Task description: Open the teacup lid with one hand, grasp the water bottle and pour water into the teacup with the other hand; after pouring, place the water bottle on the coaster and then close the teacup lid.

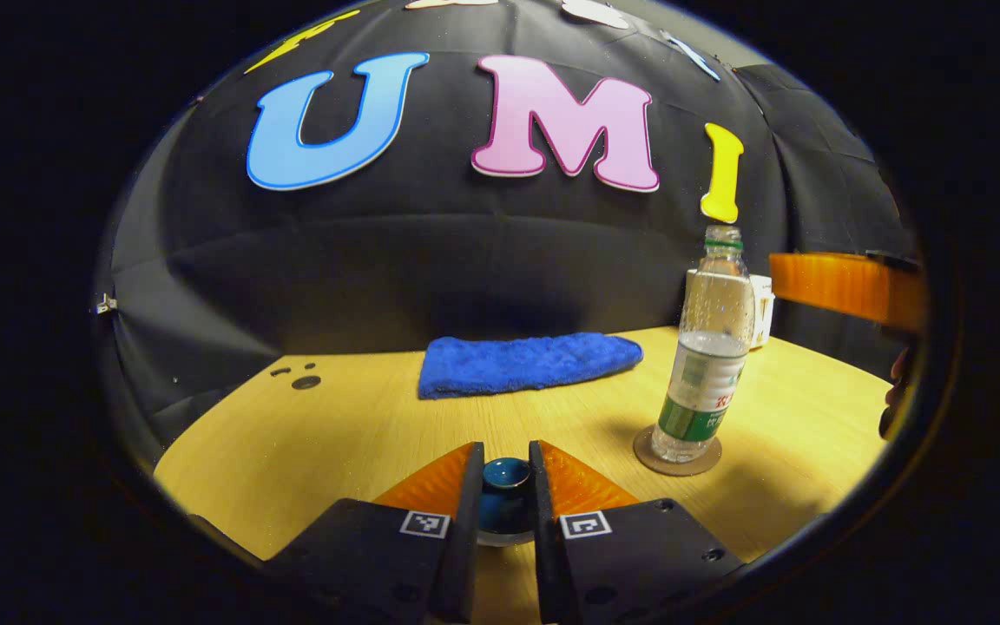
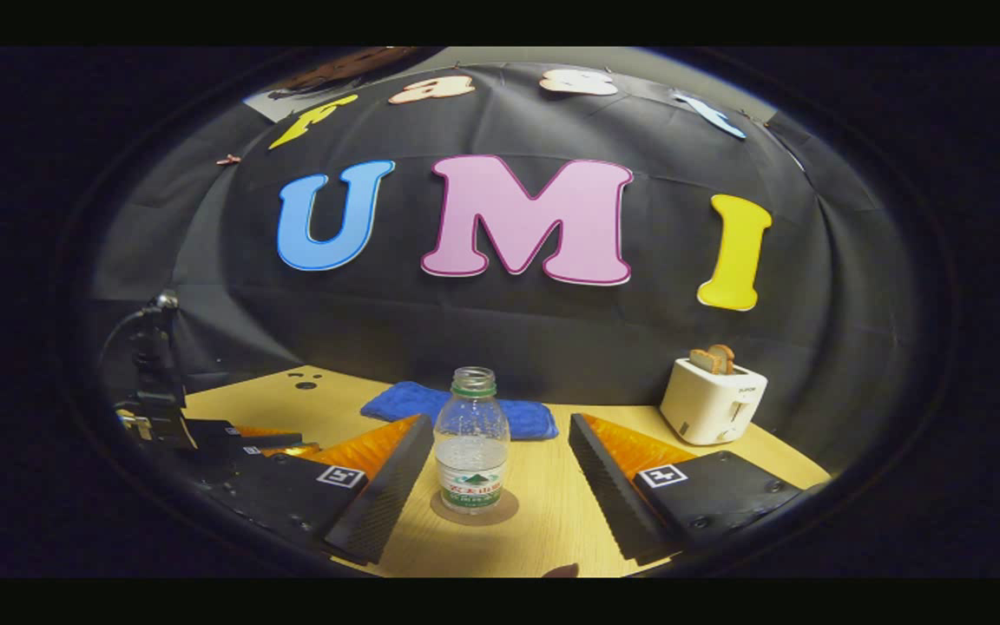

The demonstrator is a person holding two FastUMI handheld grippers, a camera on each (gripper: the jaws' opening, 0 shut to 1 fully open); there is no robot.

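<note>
Right gripper view: toaster [image 2: 713, 401] behind bottle [image 2: 470, 443].

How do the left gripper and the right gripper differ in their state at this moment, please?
The left gripper has its fingers drawn close around the knob of the teacup lid; the right gripper is spread wide. The left gripper holds something between its fingers, while the right gripper's fingers stand apart from the water bottle, which sits on its coaster. Both point toward the wall.

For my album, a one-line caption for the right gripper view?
Open gripper faces an uncapped water bottle on its coaster.
</note>
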